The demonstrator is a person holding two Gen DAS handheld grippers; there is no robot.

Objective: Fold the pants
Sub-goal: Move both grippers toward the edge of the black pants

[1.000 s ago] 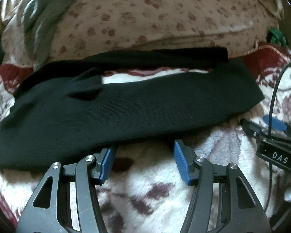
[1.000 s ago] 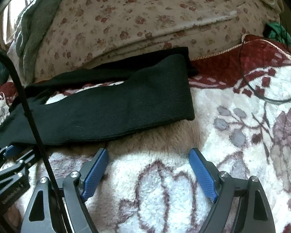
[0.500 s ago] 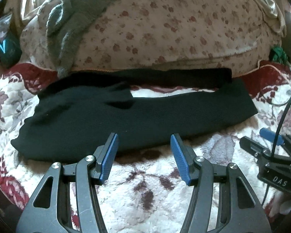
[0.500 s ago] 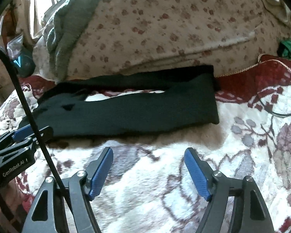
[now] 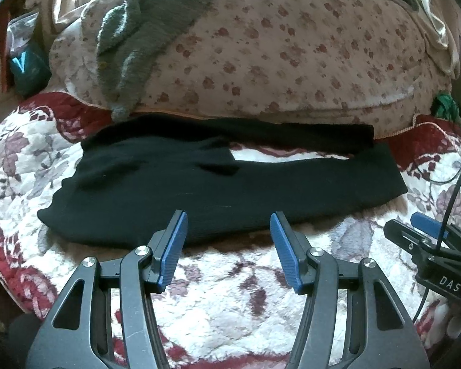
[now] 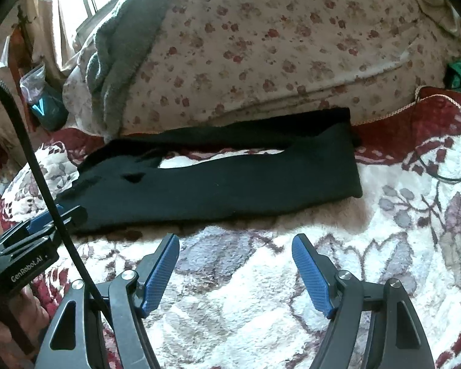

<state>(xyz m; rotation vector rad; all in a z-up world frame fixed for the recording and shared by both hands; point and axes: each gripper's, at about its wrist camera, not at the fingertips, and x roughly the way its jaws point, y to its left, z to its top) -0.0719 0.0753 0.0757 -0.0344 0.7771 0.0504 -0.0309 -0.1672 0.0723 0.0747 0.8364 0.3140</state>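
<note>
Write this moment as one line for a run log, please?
stage: pre-grasp | black pants: flat on floral blanket, unfolded | left gripper: open, empty | right gripper: open, empty

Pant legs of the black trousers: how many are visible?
2. The near leg lies across the floral blanket; the far leg lies against the flowered pillow.

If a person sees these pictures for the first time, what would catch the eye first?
Probably the black pants, spread flat across the flowered blanket, legs apart. Behind them rises a big floral quilt with a grey towel draped on its left. In front, the left gripper and right gripper hang open, both empty.
</note>
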